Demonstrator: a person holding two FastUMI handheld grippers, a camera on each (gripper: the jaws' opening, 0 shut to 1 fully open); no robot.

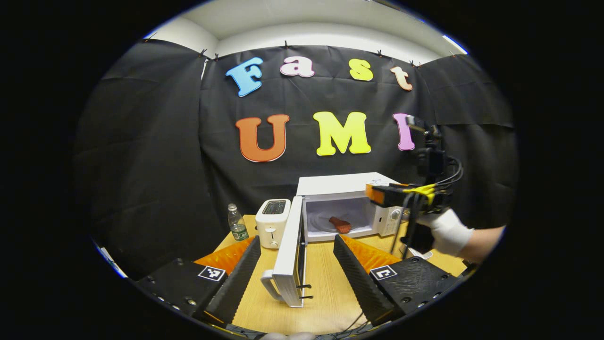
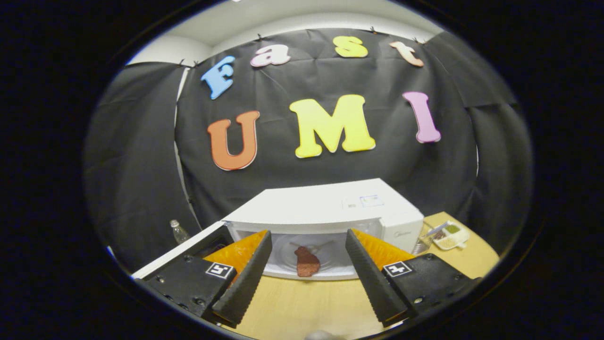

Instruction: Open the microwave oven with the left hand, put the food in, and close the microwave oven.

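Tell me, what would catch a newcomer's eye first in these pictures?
A white microwave stands at the back of a wooden table with its door swung wide open, and a reddish piece of food lies inside it. Beside it on the left stand a white toaster and a small bottle. On the right, a gloved hand holds the right hand-held gripper near the microwave's opening.

white toaster point(image 1: 272, 222) and water bottle point(image 1: 238, 223) on wooden table point(image 1: 325, 288); small snack tray point(image 2: 450, 235) far right

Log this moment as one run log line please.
microwave door: open | food: inside on turntable | left gripper: open, empty | right gripper: open, empty | pending: close door
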